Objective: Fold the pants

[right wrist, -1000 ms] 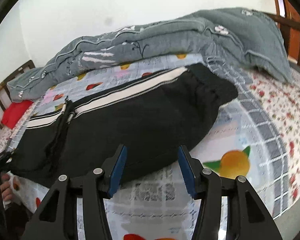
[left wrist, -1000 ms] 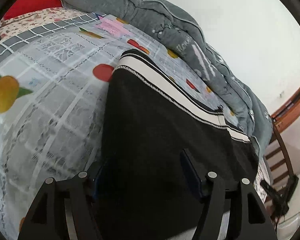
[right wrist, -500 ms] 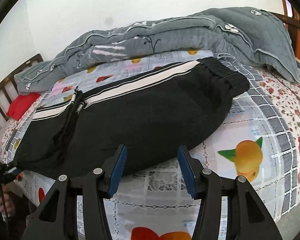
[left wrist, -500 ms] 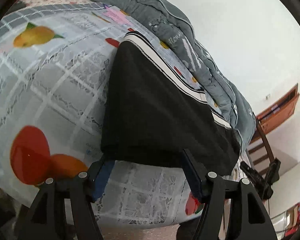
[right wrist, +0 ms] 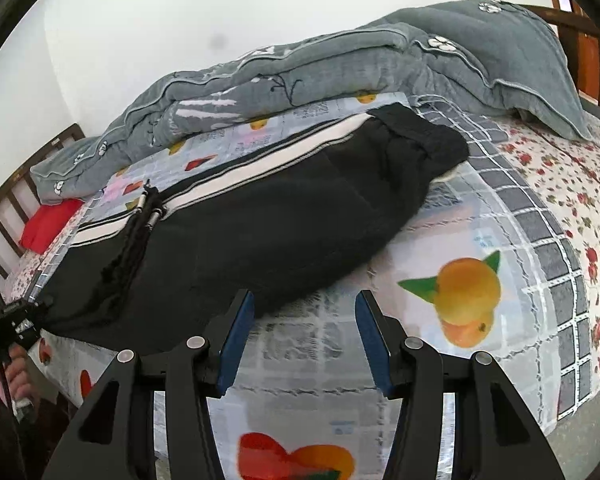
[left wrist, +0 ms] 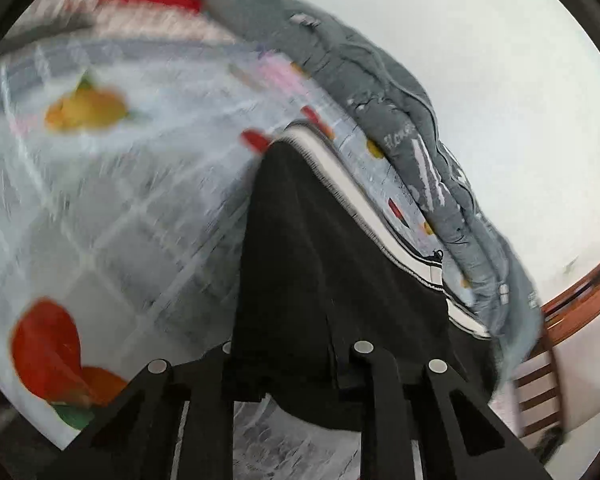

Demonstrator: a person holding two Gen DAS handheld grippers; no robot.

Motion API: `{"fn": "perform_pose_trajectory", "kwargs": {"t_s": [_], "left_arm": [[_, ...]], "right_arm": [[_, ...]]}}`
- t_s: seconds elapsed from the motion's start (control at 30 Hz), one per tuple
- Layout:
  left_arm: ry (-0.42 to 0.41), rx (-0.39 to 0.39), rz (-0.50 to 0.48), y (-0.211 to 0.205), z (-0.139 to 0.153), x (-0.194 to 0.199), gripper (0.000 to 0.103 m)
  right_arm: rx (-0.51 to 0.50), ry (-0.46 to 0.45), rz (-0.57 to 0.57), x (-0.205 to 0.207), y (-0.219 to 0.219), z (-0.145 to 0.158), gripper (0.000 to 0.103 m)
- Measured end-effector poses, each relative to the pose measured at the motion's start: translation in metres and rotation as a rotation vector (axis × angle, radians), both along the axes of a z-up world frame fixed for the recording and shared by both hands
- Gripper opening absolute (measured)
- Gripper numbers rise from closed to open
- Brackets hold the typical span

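Left gripper point(left wrist: 288, 364) is closing, clenching the black pants point(right wrist: 260, 232) at their hem; right gripper point(right wrist: 304, 336) hovers released just beside the pants' near edge.

Count, with the black pants point(right wrist: 260, 224) as landmark.

- Pants: one pair, with one white side stripe point(right wrist: 260, 168) along its far edge.
- Drawstring ends with metal tips point(right wrist: 148, 208): two, on the pants at their left part.
- Grey quilts point(right wrist: 340, 68): one, bunched just beyond the pants.
- Red cloth items point(right wrist: 48, 224): one, past the left end of the pants.
- Fruit-print covers point(right wrist: 480, 240): one, under the pants; floral sheet point(right wrist: 572, 176): one, to their right.
- Grippers: two; left gripper point(left wrist: 292, 368), jaws closing with pants fabric between them; right gripper point(right wrist: 304, 336), jaws apart, just beside the pants' near edge.
- Hands point(right wrist: 14, 372): one seen, at the left end.
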State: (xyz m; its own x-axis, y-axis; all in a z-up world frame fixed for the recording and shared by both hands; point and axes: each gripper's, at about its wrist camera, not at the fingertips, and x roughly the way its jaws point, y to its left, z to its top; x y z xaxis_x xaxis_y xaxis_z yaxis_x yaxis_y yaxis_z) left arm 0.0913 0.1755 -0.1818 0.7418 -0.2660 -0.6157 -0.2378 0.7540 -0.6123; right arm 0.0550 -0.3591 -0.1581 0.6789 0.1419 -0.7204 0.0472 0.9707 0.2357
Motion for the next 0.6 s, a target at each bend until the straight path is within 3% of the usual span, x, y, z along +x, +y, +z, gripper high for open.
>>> {"fn": "perform_pose_trajectory", "kwargs": {"t_s": [0.1,0.23,0.4,0.6], "left_arm": [[-0.04,0.167,-0.01,-0.029,0.036,0.008,0.017],[-0.093,0.288,-0.029,-0.07,0.074,0.022,0.017],[-0.176,0.39,-0.121,-0.143,0.11,0.037,0.017],[-0.233,0.426,-0.289,-0.24,0.12,0.054,0.017]], "right_arm": [[-0.004,-0.005,-0.011,-0.001,-0.014,-0.001,0.052],[-0.018,-0.021,-0.029,-0.004,-0.033,0.001,0.052],[-0.056,-0.039,-0.045,-0.01,-0.055,0.004,0.052],[-0.062,-0.045,-0.07,-0.015,-0.085,0.011,0.052]]}}
